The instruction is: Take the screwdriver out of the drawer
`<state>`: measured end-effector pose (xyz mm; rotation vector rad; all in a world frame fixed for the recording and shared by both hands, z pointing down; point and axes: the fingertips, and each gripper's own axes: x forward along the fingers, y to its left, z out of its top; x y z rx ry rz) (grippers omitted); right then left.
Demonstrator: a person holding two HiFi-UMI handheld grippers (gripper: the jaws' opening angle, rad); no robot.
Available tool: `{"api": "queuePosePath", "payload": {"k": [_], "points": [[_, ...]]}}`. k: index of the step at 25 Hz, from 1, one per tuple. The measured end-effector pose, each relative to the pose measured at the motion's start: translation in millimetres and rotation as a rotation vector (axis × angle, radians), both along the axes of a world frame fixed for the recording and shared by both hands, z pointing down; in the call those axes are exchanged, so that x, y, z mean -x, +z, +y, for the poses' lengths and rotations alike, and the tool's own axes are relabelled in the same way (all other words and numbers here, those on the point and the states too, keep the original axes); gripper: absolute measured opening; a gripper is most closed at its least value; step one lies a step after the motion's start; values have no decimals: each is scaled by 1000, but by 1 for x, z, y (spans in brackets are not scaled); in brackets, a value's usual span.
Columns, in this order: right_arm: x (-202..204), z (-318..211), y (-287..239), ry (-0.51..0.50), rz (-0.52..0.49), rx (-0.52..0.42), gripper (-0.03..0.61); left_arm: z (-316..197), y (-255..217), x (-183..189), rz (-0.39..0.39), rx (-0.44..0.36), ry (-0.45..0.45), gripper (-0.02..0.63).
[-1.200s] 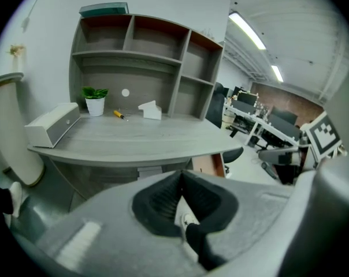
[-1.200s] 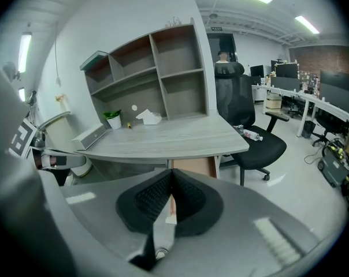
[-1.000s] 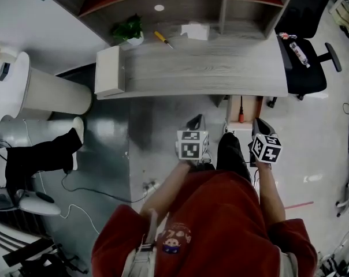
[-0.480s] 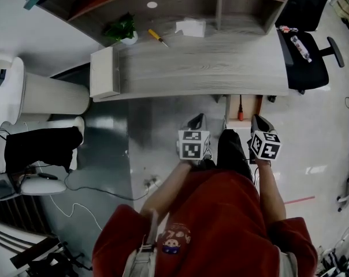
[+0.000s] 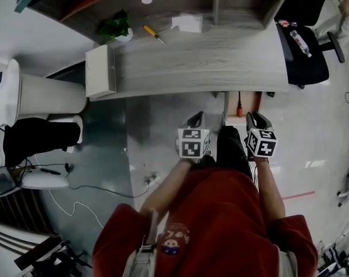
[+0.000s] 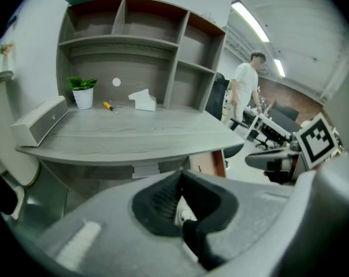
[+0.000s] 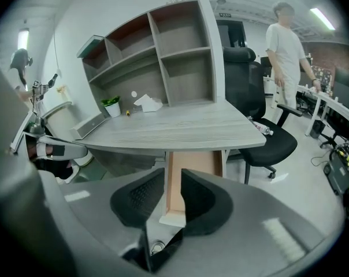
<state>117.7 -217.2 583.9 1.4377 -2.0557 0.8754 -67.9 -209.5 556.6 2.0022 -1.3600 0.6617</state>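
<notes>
From the head view we see the drawer (image 5: 227,104) pulled out under the desk's (image 5: 209,62) right end. Only that view shows the red-handled screwdriver (image 5: 240,105) lying inside it, untouched. The right tongs (image 5: 255,120) hang just before the drawer. Their own view shows the jaws opening, with the drawer's pale front edge in the gap and the pads not pressing it. The left tongs (image 5: 196,120) hang beside them, apart from the drawer, and their view shows the jaws closed together on nothing. A yellow-handled screwdriver (image 5: 151,33) lies on the desk near a potted plant (image 5: 115,26). The tongs' views alone show a person (image 7: 287,45) standing by a black chair (image 7: 267,146).
</notes>
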Motion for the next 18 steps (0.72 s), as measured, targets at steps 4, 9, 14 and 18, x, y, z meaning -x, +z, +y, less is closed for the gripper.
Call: {"api": "queuePosePath", "payload": {"k": [4,9,14,18], "points": [[0,-1,4,6,1,1,128,0,2,-2,2,1,5,-2],[-1,1,9,11,6,14,169,2,4,-5,6,6,11,-2],[2,3,16,2,10,32,169,3,8,-4,7,13,11,-2],[2,3,23,1,14,49,169,4,15,-2,4,29,7,-2]]}}
